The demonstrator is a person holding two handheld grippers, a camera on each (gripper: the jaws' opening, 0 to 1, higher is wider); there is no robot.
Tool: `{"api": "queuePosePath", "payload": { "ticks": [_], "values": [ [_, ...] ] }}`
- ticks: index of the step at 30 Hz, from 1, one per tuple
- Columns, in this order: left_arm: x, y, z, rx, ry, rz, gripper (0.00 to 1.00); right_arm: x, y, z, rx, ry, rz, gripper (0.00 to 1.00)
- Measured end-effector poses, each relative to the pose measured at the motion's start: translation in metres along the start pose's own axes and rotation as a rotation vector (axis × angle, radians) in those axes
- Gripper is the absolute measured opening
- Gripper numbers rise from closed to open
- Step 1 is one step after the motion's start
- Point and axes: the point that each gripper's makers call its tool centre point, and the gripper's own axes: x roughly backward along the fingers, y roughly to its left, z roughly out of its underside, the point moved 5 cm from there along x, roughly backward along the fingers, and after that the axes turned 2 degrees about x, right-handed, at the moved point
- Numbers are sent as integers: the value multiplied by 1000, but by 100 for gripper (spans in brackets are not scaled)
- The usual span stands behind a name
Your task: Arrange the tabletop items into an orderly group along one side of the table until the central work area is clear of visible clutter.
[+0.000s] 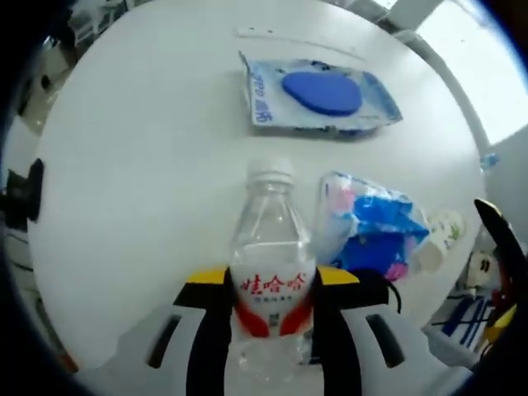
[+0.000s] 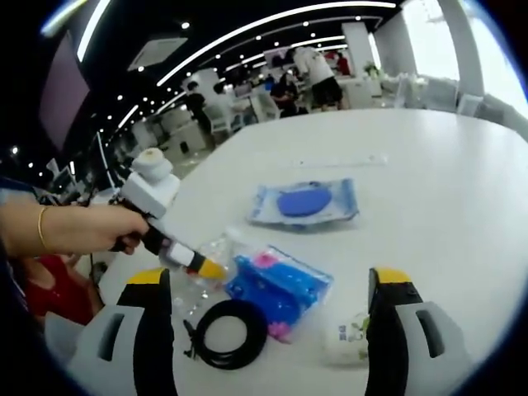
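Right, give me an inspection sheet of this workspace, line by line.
Surface: white round table, mostly bare.
Job's things: water bottle upright; blue pouch flat, beyond it; blue-pink packet beside the bottle; small white bottle lying down.
Clutter: thin white strip at the far edge.
Grippers: left gripper shut on the bottle; right gripper open, holding nothing.
Cables: black coiled cable near the packet.
Surroundings: people at tables behind, ceiling light strips.

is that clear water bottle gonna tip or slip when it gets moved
The water bottle is tall and narrow, so a push would probably tip it. It looks nearly empty, so likely light. Its smooth clear plastic may slip or dent between the left gripper jaws clamped around its label.
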Motion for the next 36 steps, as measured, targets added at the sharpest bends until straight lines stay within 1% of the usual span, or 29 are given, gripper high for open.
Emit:
{"api": "queuePosePath", "payload": {
  "ticks": [5, 9, 11, 14, 16, 17, 18, 19, 20, 21, 22, 23, 24, 25, 26, 28, 30, 32, 34, 35, 36],
  "values": [
    [3, 9, 3, 59, -32, 21, 36, -1, 1, 1, 11, 6, 2, 98],
    [11, 13, 5, 53, -45, 25, 36, -2, 4, 1, 16, 7, -5, 98],
    [17, 15, 3, 35, -69, 22, 36, -2, 5, 0, 21, 7, -9, 98],
    [26, 20, 0, 39, -109, 31, 36, -4, 7, 2, 30, 16, -13, 98],
    [36, 24, -4, 45, -169, 44, 36, -4, 7, 3, 33, 20, -11, 98],
    [40, 25, -5, 39, -192, 56, 35, -4, 7, 3, 36, 24, -8, 98],
    [45, 27, -5, 44, -203, 61, 35, -4, 7, 4, 39, 27, -8, 98],
    [51, 31, -5, 56, -232, 66, 35, -4, 7, 5, 39, 29, -6, 98],
    [55, 33, -6, 60, -248, 66, 35, -5, 6, 5, 40, 30, -5, 98],
    [61, 36, -7, 49, -284, 64, 35, -5, 6, 5, 42, 30, -5, 98],
    [64, 37, -6, 34, -295, 62, 35, -5, 6, 5, 42, 30, -5, 98],
    [67, 39, -6, 25, -320, 50, 35, -5, 7, 5, 41, 31, -6, 98],
    [70, 41, -6, -1, -345, 37, 35, -5, 7, 4, 41, 30, -8, 98],
    [73, 44, -5, 0, -361, 21, 35, -5, 7, 5, 41, 30, -8, 98],
    [75, 46, -3, -13, -377, 9, 35, -5, 8, 5, 42, 29, -10, 98],
    [77, 50, 1, -3, -404, -2, 35, -5, 9, 5, 42, 31, -15, 98],
    [77, 53, 4, 15, -433, 0, 35, -6, 9, 7, 43, 40, -15, 98],
    [77, 53, 6, 20, -445, 8, 35, -7, 9, 9, 48, 50, -13, 98],
    [77, 52, 9, 9, -482, 20, 35, -7, 9, 9, 47, 51, -15, 98],
    [77, 52, 11, 19, -506, 11, 35, -7, 9, 9, 45, 49, -15, 98],
    [77, 50, 13, 14, -514, 13, 35, -7, 9, 8, 43, 48, -14, 98]
  ]
}}
